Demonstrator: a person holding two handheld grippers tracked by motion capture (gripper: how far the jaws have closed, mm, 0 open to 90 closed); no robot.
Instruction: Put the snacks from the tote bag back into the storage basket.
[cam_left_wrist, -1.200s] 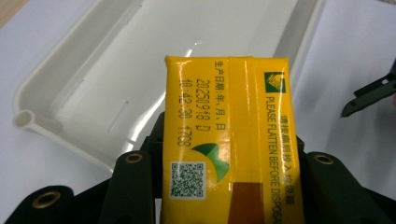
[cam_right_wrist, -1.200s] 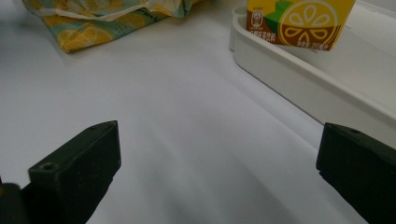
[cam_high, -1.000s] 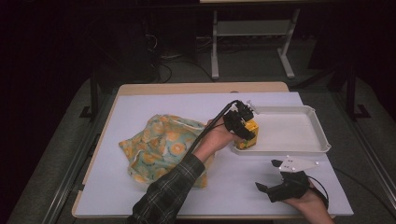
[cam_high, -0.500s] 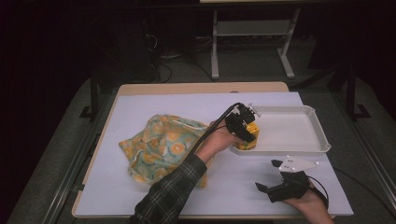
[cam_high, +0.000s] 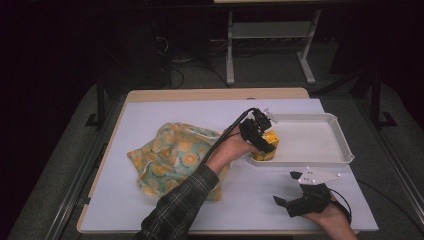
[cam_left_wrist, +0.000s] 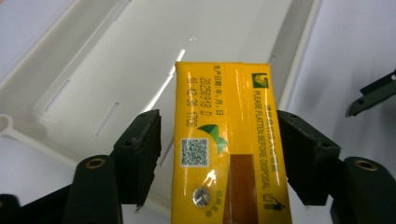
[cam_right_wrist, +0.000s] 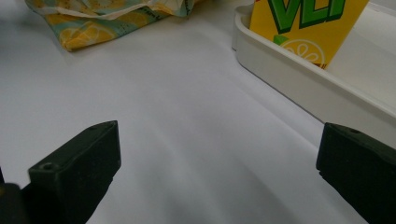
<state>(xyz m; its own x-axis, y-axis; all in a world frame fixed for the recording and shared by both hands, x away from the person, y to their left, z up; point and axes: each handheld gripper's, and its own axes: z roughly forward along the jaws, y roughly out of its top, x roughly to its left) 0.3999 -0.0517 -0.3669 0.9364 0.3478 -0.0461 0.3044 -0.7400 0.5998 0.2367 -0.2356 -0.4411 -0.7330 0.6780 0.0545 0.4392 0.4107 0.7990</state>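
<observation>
A yellow drink carton (cam_high: 266, 148) stands upright in the near left corner of the white tray (cam_high: 320, 145). My left gripper (cam_high: 260, 132) reaches over it from the left. In the left gripper view the carton (cam_left_wrist: 224, 140) sits between the jaws, which have just been opening. A gap shows at the left pad (cam_left_wrist: 149, 144); the right pad is at the carton's side. My right gripper (cam_high: 292, 192) rests open near the table's front right, nothing between its jaws (cam_right_wrist: 219, 158). From there the carton (cam_right_wrist: 303, 23) shows behind the tray wall (cam_right_wrist: 299, 79).
A lemon-print cloth bag (cam_high: 175, 155) lies crumpled left of the tray, under the left forearm; its edge (cam_right_wrist: 107, 18) shows in the right gripper view. The rest of the tray floor (cam_left_wrist: 116, 56) is bare. White table cover (cam_high: 165, 115) surrounds both.
The left gripper has eased slightly at the carton, which stays in the tray corner. Both hands keep their places.
</observation>
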